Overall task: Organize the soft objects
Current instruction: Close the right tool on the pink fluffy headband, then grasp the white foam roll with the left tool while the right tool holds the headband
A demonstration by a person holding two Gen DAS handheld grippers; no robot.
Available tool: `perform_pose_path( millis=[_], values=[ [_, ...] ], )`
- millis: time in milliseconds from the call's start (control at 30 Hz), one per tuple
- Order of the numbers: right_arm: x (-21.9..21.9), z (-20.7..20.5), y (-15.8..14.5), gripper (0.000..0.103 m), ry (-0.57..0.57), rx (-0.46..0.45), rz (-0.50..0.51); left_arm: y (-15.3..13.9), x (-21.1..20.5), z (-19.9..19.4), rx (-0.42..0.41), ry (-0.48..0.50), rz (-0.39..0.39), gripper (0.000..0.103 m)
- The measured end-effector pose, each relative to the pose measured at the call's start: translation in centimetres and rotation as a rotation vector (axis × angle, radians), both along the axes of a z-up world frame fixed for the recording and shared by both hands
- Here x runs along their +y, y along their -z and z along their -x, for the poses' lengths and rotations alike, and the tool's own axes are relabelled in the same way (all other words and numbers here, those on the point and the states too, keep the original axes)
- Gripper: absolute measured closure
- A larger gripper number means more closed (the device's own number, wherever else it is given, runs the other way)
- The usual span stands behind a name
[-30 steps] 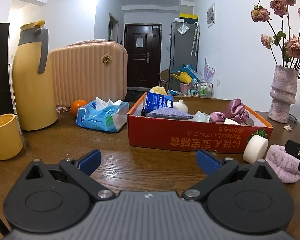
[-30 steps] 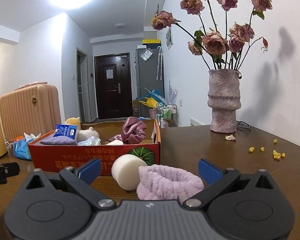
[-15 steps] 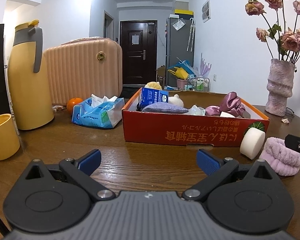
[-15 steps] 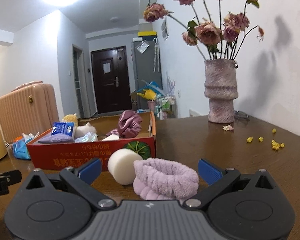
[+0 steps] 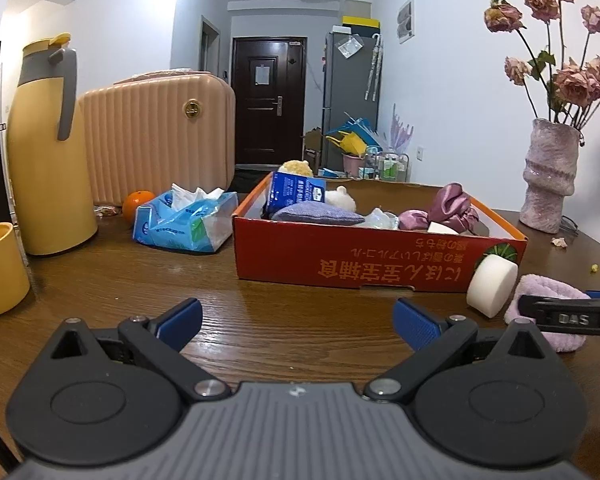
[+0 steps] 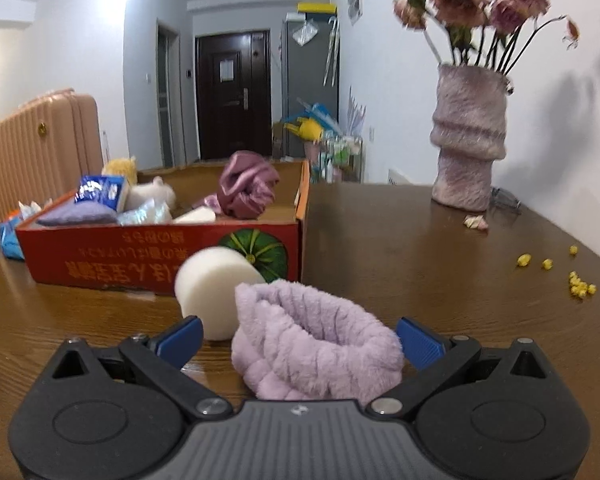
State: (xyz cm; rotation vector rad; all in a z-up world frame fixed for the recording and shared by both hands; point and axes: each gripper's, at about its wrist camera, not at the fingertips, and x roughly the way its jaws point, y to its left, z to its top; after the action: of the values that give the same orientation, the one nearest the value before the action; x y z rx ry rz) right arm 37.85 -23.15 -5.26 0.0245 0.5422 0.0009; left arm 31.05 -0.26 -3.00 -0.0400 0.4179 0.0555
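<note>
In the left wrist view, the left gripper (image 5: pixel 296 322) hangs wide open and empty over bare wooden table (image 5: pixel 112 280), well short of the red box (image 5: pixel 340 260). The lilac headband (image 5: pixel 548 292) lies right of the box's corner, beside the white sponge (image 5: pixel 492 286).

In the right wrist view, the right gripper (image 6: pixel 300 340) is spread wide, the headband (image 6: pixel 316 344) between its fingers, ring opening upward, long axis crosswise. The sponge (image 6: pixel 212 284) leans against the box (image 6: pixel 160 256); open table lies to the right.

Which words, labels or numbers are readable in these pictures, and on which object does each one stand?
"DAS": on the right gripper, seen from the left wrist camera.
Red box: large yellow East Asian print, upside down; I cannot read it.
Blue packet and tissue pack: print too small.
</note>
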Motion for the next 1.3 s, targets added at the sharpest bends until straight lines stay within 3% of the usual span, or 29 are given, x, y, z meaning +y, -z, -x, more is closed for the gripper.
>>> perform_pose_path(
  millis=[133,167,200,267,333,600,900,1100,1300],
  values=[
    [0.0,-1.1,0.5,0.007,-0.047,0.051,-0.005,0.6,-0.4,-0.6,0.025,-0.007,-0.028,0.0],
    [-0.1,-1.2,0.5,0.018,-0.058,0.058,-0.006,0.7,-0.5,-0.7,0.031,-0.008,-0.032,0.0],
    [-0.2,-1.3,0.6,0.038,-0.072,0.067,-0.01,0.8,-0.5,-0.7,0.033,-0.011,-0.037,0.0],
    [-0.7,-1.2,0.6,0.055,-0.095,0.075,-0.041,0.8,-0.6,-0.7,0.026,-0.022,-0.05,0.0],
    [-1.3,-0.9,0.2,0.067,-0.106,0.062,-0.082,0.8,-0.6,-0.9,0.021,-0.033,-0.052,0.0],
    [-3.1,0.9,-1.4,0.071,-0.081,-0.054,-0.112,0.6,-0.8,-1.0,0.023,0.0,-0.021,0.0],
    [-5.0,1.3,-2.1,0.071,-0.031,-0.116,-0.157,0.8,-2.8,-2.0,0.045,0.081,-0.01,0.0],
    [-6.1,2.9,-3.7,0.071,-0.06,-0.189,-0.225,0.9,-6.2,-4.1,0.061,0.085,0.009,0.0],
    [-8.5,2.9,-4.1,0.071,-0.032,-0.203,-0.237,1.1,-10.9,-5.4,0.06,0.126,0.003,0.0]
  ],
)
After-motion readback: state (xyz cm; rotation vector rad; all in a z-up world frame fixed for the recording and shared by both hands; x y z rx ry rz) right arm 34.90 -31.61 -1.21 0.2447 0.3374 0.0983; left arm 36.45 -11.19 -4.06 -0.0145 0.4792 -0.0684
